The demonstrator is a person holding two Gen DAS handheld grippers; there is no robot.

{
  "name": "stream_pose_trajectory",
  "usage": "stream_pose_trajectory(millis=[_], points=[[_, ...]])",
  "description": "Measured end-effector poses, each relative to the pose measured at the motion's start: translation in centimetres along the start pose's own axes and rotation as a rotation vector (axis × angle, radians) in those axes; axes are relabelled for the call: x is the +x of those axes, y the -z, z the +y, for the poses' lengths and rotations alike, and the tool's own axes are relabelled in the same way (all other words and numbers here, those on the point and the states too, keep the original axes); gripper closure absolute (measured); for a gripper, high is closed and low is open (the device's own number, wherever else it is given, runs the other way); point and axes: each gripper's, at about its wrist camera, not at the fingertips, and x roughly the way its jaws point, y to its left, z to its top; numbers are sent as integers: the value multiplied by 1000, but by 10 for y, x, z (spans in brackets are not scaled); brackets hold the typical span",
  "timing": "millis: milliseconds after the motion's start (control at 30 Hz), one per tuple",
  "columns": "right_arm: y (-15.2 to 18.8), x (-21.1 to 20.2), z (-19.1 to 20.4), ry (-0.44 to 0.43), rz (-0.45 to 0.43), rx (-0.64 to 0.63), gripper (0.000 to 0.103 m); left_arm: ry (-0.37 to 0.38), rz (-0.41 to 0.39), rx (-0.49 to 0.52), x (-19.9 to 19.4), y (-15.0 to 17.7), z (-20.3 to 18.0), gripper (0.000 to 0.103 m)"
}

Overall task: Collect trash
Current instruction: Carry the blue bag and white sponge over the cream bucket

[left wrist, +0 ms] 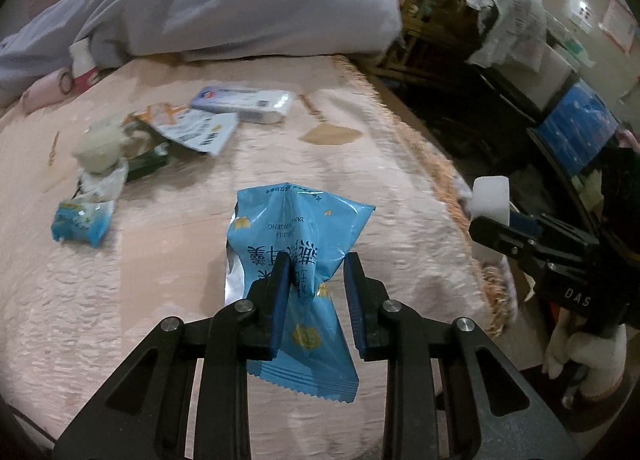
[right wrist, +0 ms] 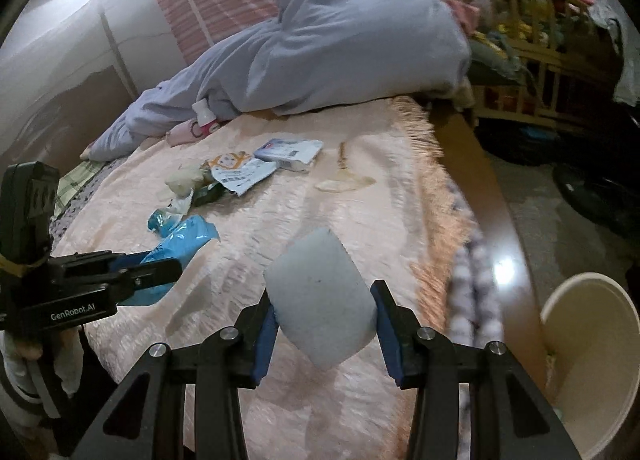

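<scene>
A: What is held where, relative to the cream bin (right wrist: 592, 360)?

B: The white foam block (right wrist: 320, 296) is pinched by the right gripper (right wrist: 324, 324) just beside the bin; the blue wrapper (left wrist: 296, 256) is clamped by the left gripper (left wrist: 316, 284), farther off over the bed.

A: Risk?

B: The thin wrapper could be lost through slipping. Both tools are angled downward.

Black two-finger left gripper (left wrist: 316, 260) and black two-finger right gripper (right wrist: 322, 298) are fitted with blue pads (left wrist: 280, 300) and silver screws (left wrist: 244, 305); white knitted gloves (left wrist: 592, 356) are worn.
</scene>
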Motion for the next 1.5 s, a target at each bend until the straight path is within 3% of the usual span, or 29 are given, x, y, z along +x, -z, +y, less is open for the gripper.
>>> stream_pose_trajectory(millis=[600, 1067, 1500], points=[[35, -70, -90, 142, -46, 133, 60, 87, 21, 161, 33, -18, -114, 79], [66, -105, -172, 320, -65, 260, 60, 155, 45, 263, 65, -31, -199, 79], [85, -107, -210, 350, -57, 366, 59, 180, 76, 324, 94, -35, -247, 79]])
